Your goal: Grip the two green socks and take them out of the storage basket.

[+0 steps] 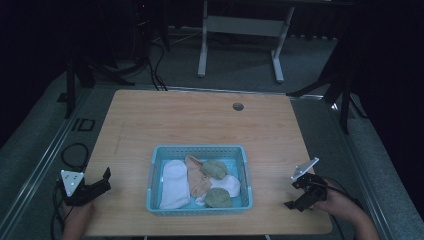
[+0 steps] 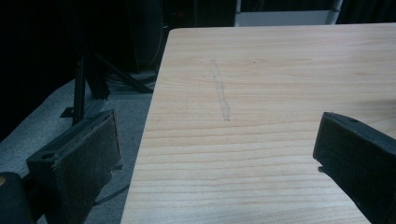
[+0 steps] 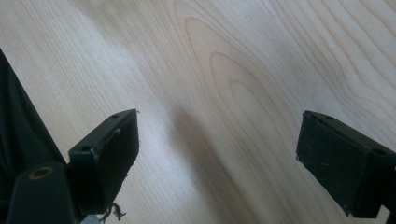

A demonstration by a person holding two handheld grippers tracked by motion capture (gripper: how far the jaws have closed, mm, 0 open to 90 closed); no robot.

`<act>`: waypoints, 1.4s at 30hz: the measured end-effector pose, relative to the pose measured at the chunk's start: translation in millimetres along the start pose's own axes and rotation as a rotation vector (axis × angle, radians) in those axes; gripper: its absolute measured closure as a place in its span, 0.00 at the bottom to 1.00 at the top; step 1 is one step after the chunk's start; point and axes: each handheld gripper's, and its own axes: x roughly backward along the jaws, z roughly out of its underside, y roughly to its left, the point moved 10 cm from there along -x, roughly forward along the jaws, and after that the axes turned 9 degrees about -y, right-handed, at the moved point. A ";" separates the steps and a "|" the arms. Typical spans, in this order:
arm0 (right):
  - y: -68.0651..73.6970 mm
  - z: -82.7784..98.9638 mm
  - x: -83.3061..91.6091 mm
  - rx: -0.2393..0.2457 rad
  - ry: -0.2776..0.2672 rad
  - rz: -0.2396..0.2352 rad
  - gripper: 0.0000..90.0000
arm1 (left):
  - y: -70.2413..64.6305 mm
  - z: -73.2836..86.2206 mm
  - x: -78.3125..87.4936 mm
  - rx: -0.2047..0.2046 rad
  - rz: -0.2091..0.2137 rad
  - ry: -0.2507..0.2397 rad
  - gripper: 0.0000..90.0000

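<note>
room dim | grey carpet floor (image 1: 235, 65) | white desk frame (image 1: 240, 30) behind | black tripods (image 1: 80, 75) at sides

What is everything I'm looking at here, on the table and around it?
Table: one, light wood, centre.
Hole: one, dark, far side of the table.
Basket: one, light blue, near middle of the table.
Socks: about five in the basket; white, peach, two olive green, another white.
Desk frame: one, white, on the floor beyond the table.
Left gripper: black, open, near left corner.
Right gripper: black, open, near right edge.
</note>
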 end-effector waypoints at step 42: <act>44.8 -106.5 27.1 0.233 -0.069 -0.076 0.16 | -0.3 -0.1 -0.1 0.000 0.004 0.000 0.00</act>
